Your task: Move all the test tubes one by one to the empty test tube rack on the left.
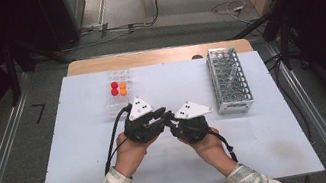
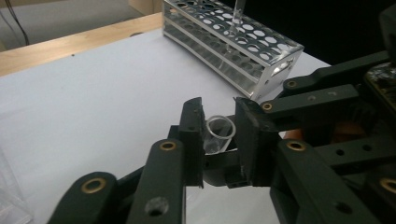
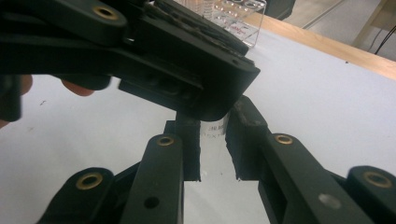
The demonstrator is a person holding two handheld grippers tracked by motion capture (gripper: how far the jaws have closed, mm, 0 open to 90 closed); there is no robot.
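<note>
High view: left gripper point(image 1: 164, 114) and right gripper point(image 1: 172, 120) meet at table point(image 1: 85, 151) centre; metal rack point(image 1: 229, 80) at 2 o'clock.

Left gripper view: jaws clamped on clear tube point(image 2: 219, 135) near open rim.

Right gripper view: jaws pinch tube point(image 3: 213, 129) body. Judgement: light, rigid, slippery, brittle; grip mid-body, moderate force.

Between the black left gripper point(image 2: 218, 135) sits a clear tube point(image 2: 219, 134) (faint printing), beyond it a silver perforated rack point(image 2: 233, 42).

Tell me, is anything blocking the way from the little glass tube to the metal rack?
Nothing visible does. Both grippers, left gripper and right gripper, pinch the clear tube above the white table; only bare tabletop lies between it and the metal rack.
</note>
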